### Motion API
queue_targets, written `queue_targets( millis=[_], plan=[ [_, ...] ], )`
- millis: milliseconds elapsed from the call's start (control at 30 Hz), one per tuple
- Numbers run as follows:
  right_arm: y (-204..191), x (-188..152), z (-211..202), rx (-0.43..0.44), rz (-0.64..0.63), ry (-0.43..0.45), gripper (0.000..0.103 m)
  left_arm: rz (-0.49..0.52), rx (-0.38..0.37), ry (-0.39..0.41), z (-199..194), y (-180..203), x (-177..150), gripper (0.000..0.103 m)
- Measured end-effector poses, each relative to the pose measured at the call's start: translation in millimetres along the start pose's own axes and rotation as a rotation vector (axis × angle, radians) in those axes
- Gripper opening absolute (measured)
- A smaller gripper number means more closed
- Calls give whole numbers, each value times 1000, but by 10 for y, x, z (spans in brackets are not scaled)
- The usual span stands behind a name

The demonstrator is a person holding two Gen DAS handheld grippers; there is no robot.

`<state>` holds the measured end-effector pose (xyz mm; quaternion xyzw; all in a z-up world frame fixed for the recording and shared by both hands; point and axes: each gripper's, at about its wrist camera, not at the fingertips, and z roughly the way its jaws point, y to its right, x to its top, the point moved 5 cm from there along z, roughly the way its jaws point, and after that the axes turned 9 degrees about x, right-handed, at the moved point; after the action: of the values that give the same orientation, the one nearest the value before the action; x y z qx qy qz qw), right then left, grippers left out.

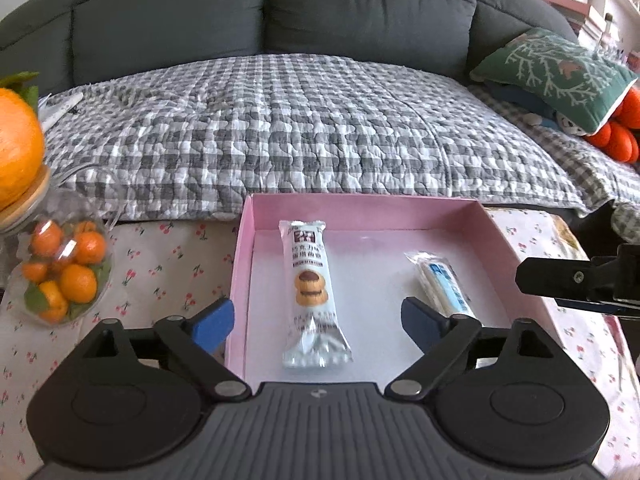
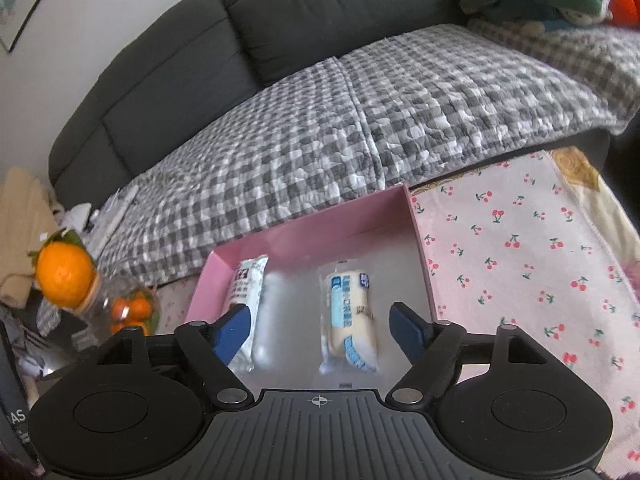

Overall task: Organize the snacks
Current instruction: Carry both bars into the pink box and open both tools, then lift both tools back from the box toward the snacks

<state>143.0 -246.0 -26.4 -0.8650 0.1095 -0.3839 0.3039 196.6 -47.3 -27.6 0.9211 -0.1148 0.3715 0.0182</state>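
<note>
Cherry-print cloth (image 2: 520,248) covers the table before a grey sofa (image 1: 320,4).

Pink box (image 1: 516,240) open above — bare floor between two packets; fruit jar (image 1: 60,268) left.

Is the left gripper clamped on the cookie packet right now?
No, the left gripper stands open, its blue pads wide apart and clear of the cookie packet, which lies flat in the pink box.
</note>
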Motion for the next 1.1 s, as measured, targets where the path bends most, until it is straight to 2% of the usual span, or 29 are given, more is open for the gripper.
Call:
queue_targets(
  millis=[133, 433, 733, 1100],
  plan=[
    [-117, -80, -189, -22, -33, 2, 89, -17, 1, -7, -148, -67, -44, 96],
    [-283, -305, -551, -45, -67, 4, 93, -19, 48, -24, -496, -141, -226, 102],
    [-272, -575, -723, -122, -75, -28, 93, -13, 64, -59, -672, -204, -510, 102],
    [-136, -912, -733, -146, -94, -58, 94, -19, 49, -73, -771, -283, -808, 102]
  ],
)
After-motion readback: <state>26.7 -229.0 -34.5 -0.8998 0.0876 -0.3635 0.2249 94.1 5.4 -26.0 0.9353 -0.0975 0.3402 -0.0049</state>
